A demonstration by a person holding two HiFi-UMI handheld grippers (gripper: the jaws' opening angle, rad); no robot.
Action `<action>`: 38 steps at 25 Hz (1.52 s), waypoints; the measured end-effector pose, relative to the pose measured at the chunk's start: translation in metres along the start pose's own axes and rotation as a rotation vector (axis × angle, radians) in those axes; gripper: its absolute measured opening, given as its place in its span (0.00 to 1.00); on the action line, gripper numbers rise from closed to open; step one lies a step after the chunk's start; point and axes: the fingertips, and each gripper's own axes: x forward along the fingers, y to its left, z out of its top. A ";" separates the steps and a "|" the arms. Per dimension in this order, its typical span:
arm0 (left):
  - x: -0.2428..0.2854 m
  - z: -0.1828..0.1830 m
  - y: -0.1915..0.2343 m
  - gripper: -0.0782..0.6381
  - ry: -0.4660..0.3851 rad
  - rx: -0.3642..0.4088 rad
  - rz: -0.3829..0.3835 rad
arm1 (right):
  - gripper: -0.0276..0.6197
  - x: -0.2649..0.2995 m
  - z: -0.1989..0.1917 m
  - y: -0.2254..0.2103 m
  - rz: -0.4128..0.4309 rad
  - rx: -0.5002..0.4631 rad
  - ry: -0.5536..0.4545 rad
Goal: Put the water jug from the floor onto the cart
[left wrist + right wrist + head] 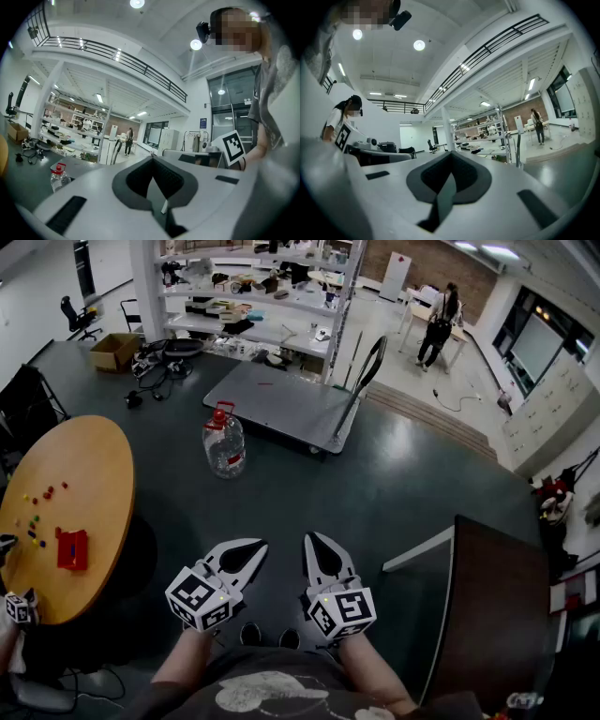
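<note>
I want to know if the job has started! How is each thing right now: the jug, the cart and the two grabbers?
water jug: upright on the floor, red cap on, near the cart but apart from it.
cart: standing on the floor, handle up, jug not on it.
left gripper: shut, holding nothing.
right gripper: shut, holding nothing.

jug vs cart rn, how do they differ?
The water jug is clear with a red cap, while the cart is grey with a black handle. The water jug stands upright and narrow, while the cart's deck lies flat and wide. The water jug is far smaller than the cart. Both rest on the dark floor.
</note>
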 end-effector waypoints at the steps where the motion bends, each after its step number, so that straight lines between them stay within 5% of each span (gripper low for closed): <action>1: -0.001 0.001 0.001 0.11 0.003 0.001 0.005 | 0.02 0.000 0.001 0.001 0.001 0.001 0.003; 14: -0.031 -0.017 0.036 0.11 0.053 0.009 0.100 | 0.03 0.017 -0.023 0.020 0.015 0.012 0.064; 26: -0.072 -0.026 0.083 0.11 0.032 -0.062 0.118 | 0.03 0.044 -0.032 0.055 0.034 0.041 0.050; 38: -0.041 -0.018 0.155 0.11 0.019 -0.064 0.178 | 0.03 0.121 -0.041 0.005 0.031 0.053 0.066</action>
